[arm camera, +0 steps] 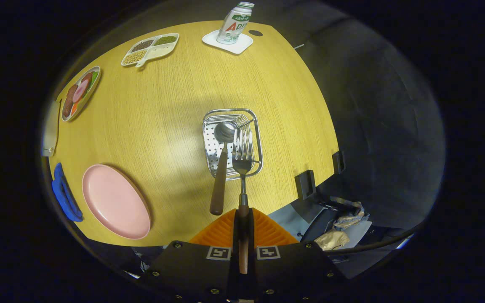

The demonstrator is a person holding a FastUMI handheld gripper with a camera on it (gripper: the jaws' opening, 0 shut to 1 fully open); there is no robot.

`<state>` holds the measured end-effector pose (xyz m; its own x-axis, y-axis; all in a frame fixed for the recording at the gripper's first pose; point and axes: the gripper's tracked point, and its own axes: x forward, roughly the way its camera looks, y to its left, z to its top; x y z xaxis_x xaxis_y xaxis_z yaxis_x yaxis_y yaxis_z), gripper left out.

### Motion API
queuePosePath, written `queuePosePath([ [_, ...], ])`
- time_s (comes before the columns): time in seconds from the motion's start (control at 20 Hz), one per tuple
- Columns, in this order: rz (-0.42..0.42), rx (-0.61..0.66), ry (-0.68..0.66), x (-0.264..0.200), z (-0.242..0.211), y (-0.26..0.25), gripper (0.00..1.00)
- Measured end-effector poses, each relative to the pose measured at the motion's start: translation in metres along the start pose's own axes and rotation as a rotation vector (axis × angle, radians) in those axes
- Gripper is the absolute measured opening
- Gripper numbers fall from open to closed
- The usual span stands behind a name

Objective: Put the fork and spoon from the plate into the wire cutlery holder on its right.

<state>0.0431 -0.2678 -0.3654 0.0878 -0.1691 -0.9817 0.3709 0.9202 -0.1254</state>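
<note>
My gripper is shut on the wooden handle of the fork, both orange fingers pressing on it. The fork points ahead, its tines hanging over the wire cutlery holder on the wooden table. The spoon rests with its bowl inside the holder and its brown handle sticking out over the near rim toward my fingers. The pink plate lies bare to the left of the holder, near the table's front edge.
A blue cloth lies left of the plate. Far across the table are a divided snack tray, a plate of food and a bottle on a white coaster. Black clamps grip the table's right edge.
</note>
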Motion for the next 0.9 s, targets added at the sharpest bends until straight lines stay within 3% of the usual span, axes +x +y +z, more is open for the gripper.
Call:
queuePosePath([
  [0.5,0.012,-0.001,-0.029,0.001,0.015,-0.007,0.13],
  [0.55,0.015,-0.001,-0.043,-0.004,0.018,-0.008,0.27],
  [0.6,0.018,0.002,-0.055,-0.006,0.020,-0.009,0.27],
  [0.7,0.029,0.016,-0.092,-0.012,0.026,-0.008,0.46],
  [0.9,0.039,0.020,-0.130,-0.021,0.030,-0.005,0.47],
])
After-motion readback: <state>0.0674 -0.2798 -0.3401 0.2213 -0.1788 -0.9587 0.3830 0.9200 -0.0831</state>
